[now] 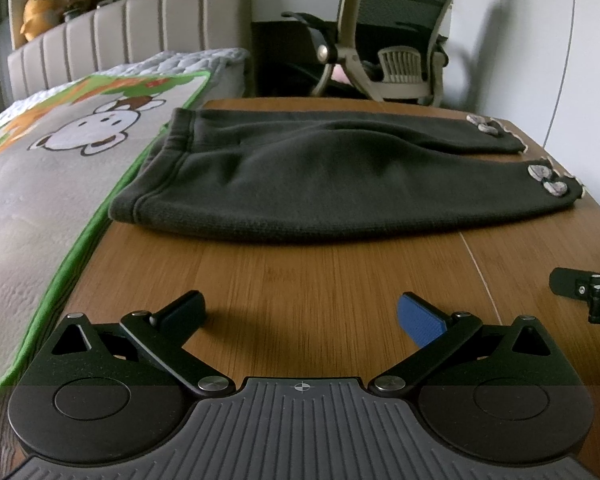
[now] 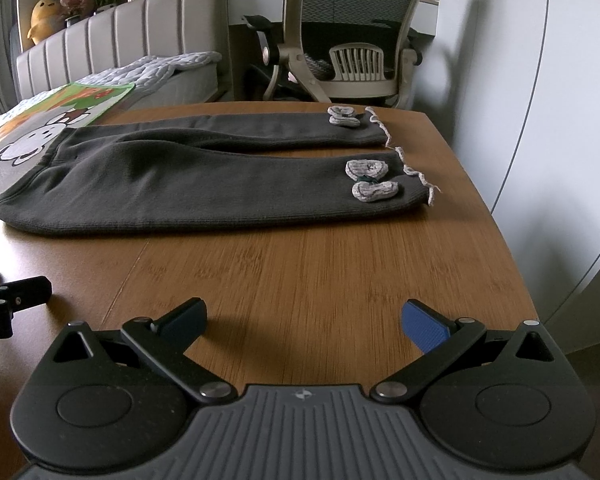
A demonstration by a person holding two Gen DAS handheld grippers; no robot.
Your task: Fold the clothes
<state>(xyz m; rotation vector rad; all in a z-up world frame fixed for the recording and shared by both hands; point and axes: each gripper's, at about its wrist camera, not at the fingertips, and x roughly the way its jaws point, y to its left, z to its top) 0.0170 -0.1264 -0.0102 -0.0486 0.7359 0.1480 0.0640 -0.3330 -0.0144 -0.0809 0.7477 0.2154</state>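
Light was dim and soft; faint shadows fell on the worktop [image 1: 300,280], and fisheye edges curved darkly.

Padded bed headboard [image 1: 132,28], mesh office chair [image 2: 352,28], white wall [image 2: 500,60] behind.

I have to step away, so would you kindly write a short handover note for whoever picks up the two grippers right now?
Left gripper: open, empty, low over bare table, short of the trousers.
Right gripper: open, empty, likewise in front of the trousers.
Trousers: dark, lying flat across the table, waistband on the left by the cartoon blanket, cuffs with grey bows on the right, legs side by side.
Done: trousers laid out; no fold visible.
Left: all the folding. Probably grip waistband with the left and cuffs with the right.
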